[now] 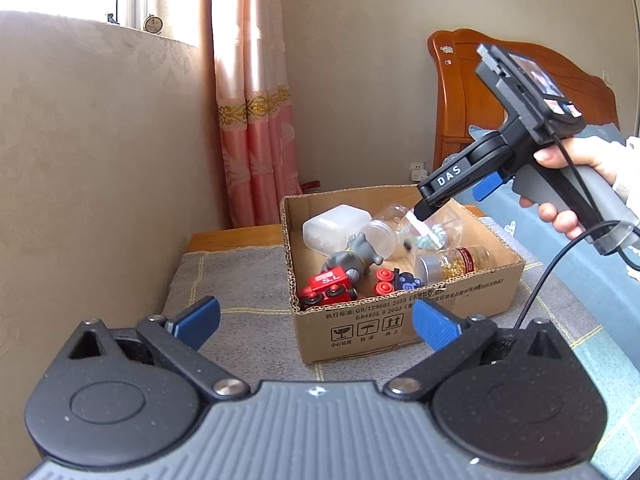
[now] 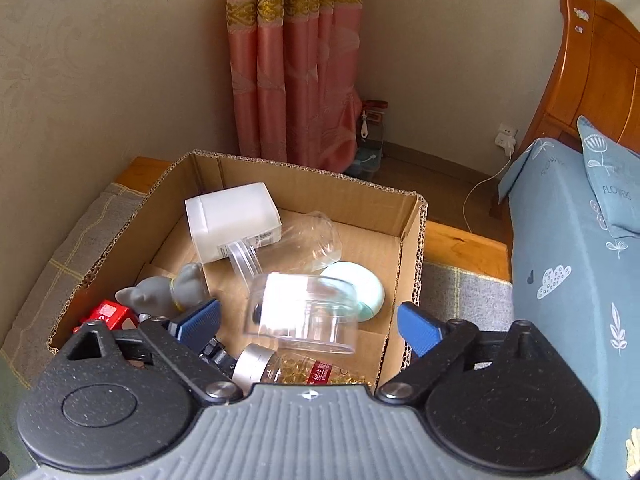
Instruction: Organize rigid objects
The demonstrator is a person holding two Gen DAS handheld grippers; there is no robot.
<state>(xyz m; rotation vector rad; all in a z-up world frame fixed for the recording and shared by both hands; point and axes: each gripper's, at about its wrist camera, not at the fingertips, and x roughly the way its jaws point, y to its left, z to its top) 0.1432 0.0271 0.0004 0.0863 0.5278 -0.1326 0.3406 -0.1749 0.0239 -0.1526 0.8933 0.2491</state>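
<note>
Pink curtain (image 2: pixel 296 72) behind; both grippers, left gripper (image 1: pixel 316 320) and right gripper (image 2: pixel 310 322), are spread. Clear jar (image 2: pixel 304 312) in cardboard box (image 2: pixel 308 176) may slip from smooth walls.

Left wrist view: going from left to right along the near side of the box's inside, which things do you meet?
Red toy car → red wheels → dark blue toy → silver-capped bottle of gold beads, all inside the cardboard box.
</note>
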